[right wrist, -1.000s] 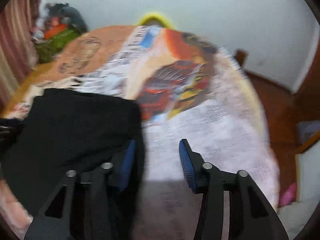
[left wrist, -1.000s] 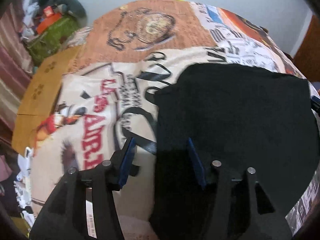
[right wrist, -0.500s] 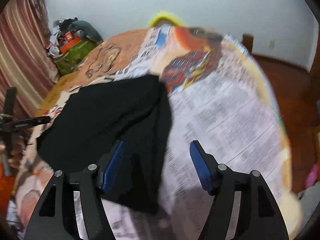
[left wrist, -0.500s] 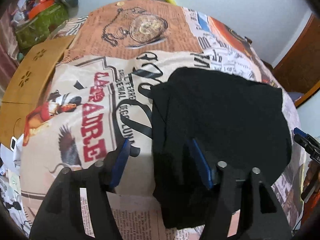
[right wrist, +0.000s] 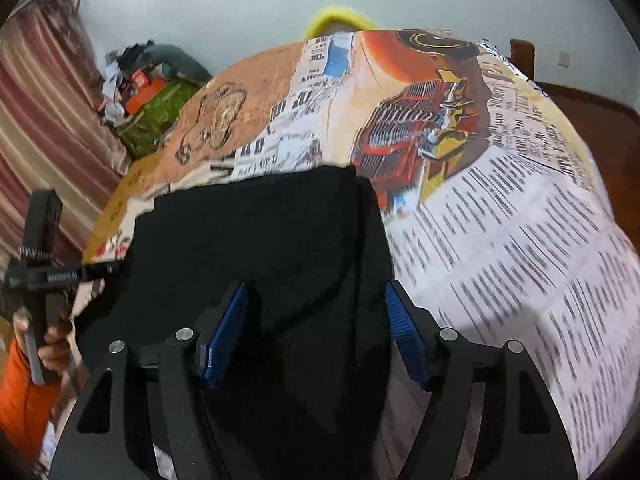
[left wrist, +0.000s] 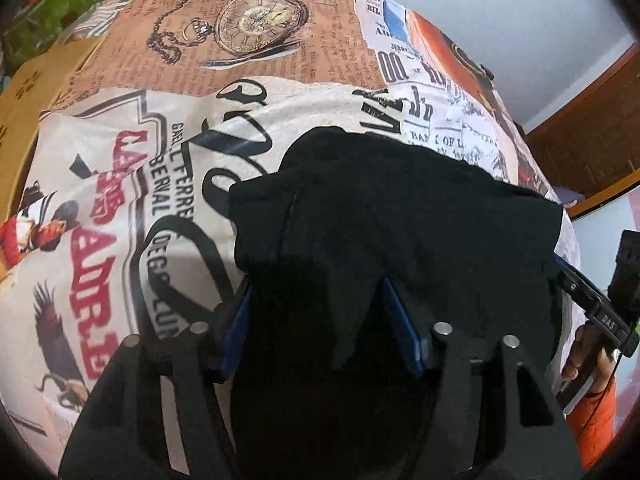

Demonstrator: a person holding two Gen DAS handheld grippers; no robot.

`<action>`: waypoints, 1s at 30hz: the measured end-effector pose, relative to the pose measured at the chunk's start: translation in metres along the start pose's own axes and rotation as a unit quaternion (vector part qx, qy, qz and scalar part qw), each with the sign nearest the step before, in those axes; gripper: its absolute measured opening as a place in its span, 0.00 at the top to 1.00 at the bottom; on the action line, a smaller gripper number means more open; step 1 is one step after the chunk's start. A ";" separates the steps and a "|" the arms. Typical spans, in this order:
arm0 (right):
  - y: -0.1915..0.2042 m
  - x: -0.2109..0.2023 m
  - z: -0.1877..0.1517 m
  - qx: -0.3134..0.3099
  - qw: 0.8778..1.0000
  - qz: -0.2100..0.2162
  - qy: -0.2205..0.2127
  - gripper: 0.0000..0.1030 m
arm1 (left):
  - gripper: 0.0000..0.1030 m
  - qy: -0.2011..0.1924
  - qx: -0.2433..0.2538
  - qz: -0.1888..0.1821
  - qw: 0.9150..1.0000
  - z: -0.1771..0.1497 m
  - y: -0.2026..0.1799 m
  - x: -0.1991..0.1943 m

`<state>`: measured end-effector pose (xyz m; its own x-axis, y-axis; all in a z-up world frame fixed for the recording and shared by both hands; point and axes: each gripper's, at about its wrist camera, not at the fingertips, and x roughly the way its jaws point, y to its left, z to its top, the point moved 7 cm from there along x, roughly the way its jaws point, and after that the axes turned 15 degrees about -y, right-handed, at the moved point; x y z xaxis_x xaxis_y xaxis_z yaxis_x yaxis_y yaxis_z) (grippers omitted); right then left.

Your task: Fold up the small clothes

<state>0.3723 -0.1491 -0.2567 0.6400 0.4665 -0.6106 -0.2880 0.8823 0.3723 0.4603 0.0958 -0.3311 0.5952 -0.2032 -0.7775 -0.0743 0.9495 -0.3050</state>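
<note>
A black garment (left wrist: 400,216) lies on the printed bedsheet (left wrist: 132,184), with its near edge rumpled. My left gripper (left wrist: 316,320) points steeply down at the garment's near left part. Its jaws are closing, and black cloth bunches up between the blue pads (left wrist: 236,332) and hides the fingertips. My right gripper (right wrist: 314,320) stands open over the garment's (right wrist: 260,232) near right part, with cloth lying loose between its pads (right wrist: 404,336). Each gripper shows at the edge of the other's view: the left gripper (right wrist: 60,276) and the right gripper (left wrist: 592,308), each held by a hand in an orange sleeve.
The sheet (right wrist: 500,240) covers the whole bed. A wooden panel (left wrist: 28,92) runs along the left side. A clutter pile with a green bag (right wrist: 156,112) sits by the striped curtain (right wrist: 44,104). A yellow object (right wrist: 340,16) is at the far end, and wooden floor (right wrist: 580,100) lies to the right.
Both grippers tipped down and came closer to the garment. The right jaws widened. The near edge of the cloth now sits between both pairs of fingers, bunched up at the left one.
</note>
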 end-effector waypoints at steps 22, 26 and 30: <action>0.082 -0.076 0.047 -0.079 0.992 0.020 -0.098 0.92 | 0.90 -0.165 0.067 0.024 0.984 0.019 -0.022 -0.150; 0.115 -0.092 0.057 -0.099 0.987 0.033 -0.119 0.92 | 0.90 -0.209 0.077 0.038 0.974 0.025 -0.017 -0.198; 0.146 -0.100 0.065 -0.112 0.983 0.050 -0.134 0.92 | 0.90 -0.244 0.074 0.056 0.965 0.027 0.000 -0.242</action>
<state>0.3121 -0.0710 -0.0958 0.7568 0.5446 -0.3615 -0.4894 0.8387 0.2390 0.3384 0.1519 -0.1284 0.8989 0.0060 -0.4382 -0.0668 0.9901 -0.1235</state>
